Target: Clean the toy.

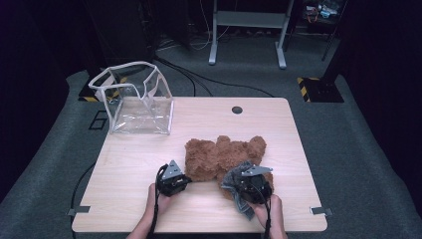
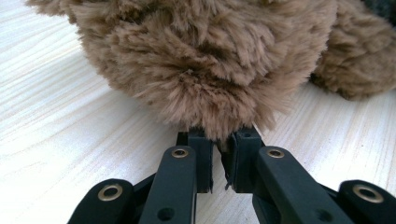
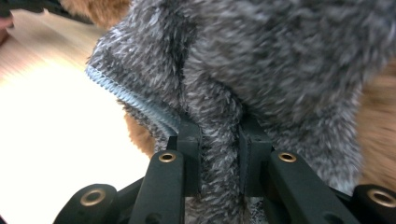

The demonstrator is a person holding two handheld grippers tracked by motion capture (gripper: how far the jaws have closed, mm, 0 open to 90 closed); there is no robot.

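A brown plush toy [image 1: 221,155] lies in the middle of the wooden table [image 1: 149,164]. My left gripper [image 1: 183,178] is at the toy's near left edge. In the left gripper view the plush toy [image 2: 210,60] looms close, and the left gripper [image 2: 219,150] is shut on a tuft of its fur. A grey fuzzy cloth [image 1: 231,182] drapes over the toy's near right part. My right gripper [image 1: 249,177] is on it. In the right gripper view the right gripper [image 3: 219,142] is shut on a fold of the grey cloth [image 3: 280,60].
A clear plastic bag [image 1: 139,102] with white trim stands open at the back left of the table. A dark round hole [image 1: 237,109] sits near the far edge. A metal stand [image 1: 247,30] is on the floor beyond.
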